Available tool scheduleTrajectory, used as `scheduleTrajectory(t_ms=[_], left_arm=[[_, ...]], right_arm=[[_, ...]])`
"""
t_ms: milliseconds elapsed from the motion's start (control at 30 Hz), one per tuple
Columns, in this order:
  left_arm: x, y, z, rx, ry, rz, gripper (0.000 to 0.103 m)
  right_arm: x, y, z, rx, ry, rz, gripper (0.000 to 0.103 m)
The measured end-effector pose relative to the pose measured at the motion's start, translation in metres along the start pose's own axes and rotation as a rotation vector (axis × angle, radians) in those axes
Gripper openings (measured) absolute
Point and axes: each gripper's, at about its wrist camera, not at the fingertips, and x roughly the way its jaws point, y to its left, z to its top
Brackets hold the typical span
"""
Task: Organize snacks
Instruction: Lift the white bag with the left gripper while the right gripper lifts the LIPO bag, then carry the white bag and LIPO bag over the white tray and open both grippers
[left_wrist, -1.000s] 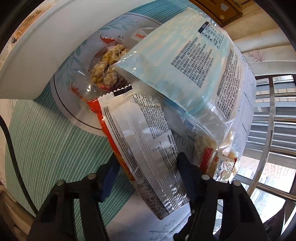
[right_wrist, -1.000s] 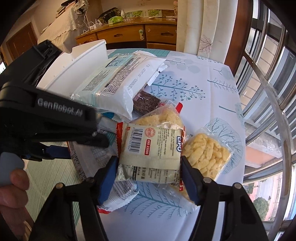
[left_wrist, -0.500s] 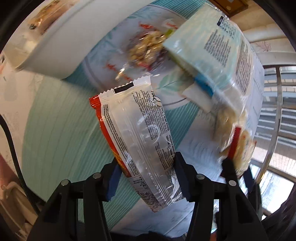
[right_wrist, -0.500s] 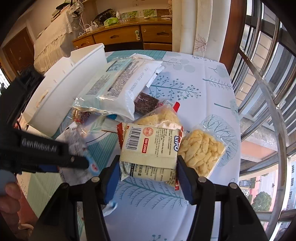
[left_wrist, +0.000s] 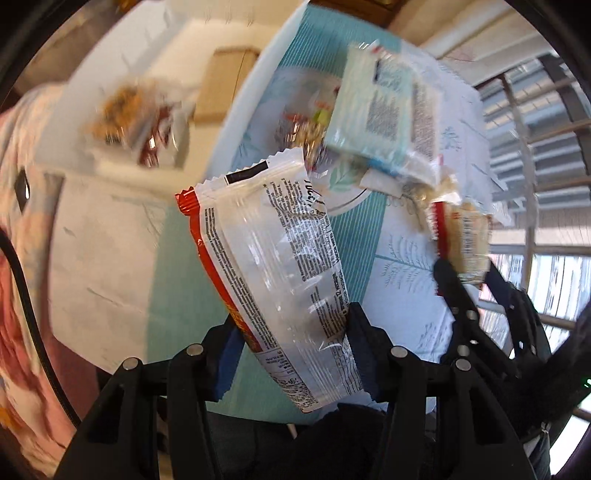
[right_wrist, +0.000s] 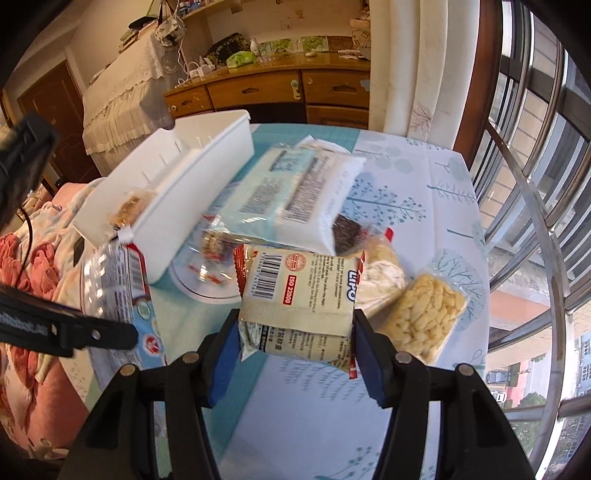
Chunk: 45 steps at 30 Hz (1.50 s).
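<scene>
Left claw clamped on a clear red-edged packet, held above the worktop; right claw clamped on a cream biscuit pack. Each pack is best carried level over the white bin before release.

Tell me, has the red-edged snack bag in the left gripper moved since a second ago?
Yes. The red-edged bag, clamped in the left gripper, has lifted off the pale blue packet it lay against and now hangs toward the white bin.
</scene>
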Motion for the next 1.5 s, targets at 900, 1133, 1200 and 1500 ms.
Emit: scheduleTrajectory(t_ms=[900,1133,1200,1500], left_arm=[[-0.162,0.096,0.087,0.412,-0.275,0.101,0.052],[-0.158,0.136,0.115,0.440,-0.354,0.116,0.052],[-0.153,0.147,0.123,0.438,-0.384,0.101,0.052],[-0.111,0.174,0.148,0.420,-0.440,0.123,0.053]], right_arm=[[-0.014,0.165,0.079,0.065,-0.223,0.007,0.058],[0.005,0.200,0.091,0.078,-0.250,-0.006,0.058],[0.009,0.207,0.093,0.081,-0.257,-0.008,0.058],[0.024,0.229,0.097,0.092,-0.261,-0.037,0.060]])
